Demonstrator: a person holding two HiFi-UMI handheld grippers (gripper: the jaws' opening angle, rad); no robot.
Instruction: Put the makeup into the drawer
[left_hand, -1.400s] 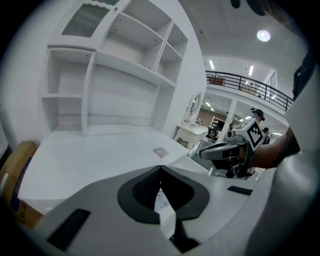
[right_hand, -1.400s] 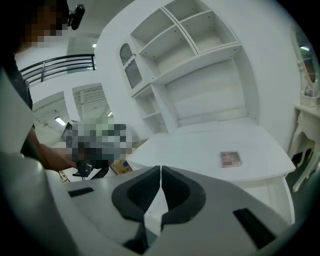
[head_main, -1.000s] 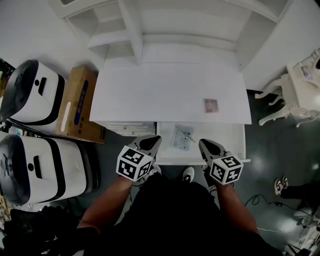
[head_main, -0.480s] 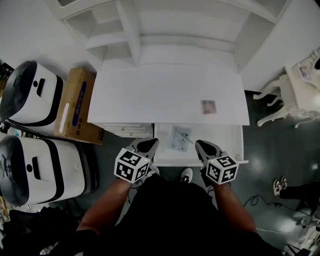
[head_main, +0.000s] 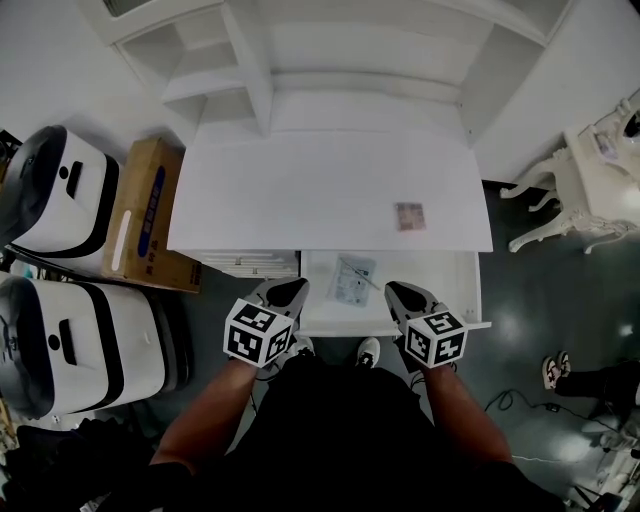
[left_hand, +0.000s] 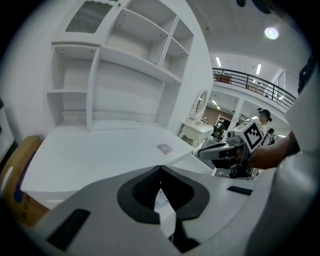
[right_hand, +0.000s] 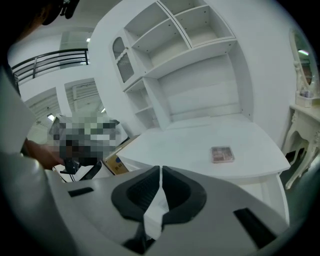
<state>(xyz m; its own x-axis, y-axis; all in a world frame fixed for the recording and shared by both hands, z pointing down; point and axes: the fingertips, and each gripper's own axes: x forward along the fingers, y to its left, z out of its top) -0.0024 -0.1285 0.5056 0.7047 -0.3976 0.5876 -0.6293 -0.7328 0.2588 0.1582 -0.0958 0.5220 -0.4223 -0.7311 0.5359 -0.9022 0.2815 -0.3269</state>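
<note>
Holding left grey gripper (head_main: 292, 288) and right grey gripper (head_main: 396, 292) at open white drawer's (head_main: 445, 285) front, both pinched together, empty; leaving pinkish flat palette (head_main: 409, 216), probably makeup, beyond it.

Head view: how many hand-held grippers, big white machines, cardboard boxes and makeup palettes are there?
Hand-held grippers: 2 (left hand-held gripper, right hand-held gripper)
Big white machines: 2 (upper machine, lower machine)
Cardboard box: 1
Makeup palette: 1
Total: 6
</note>
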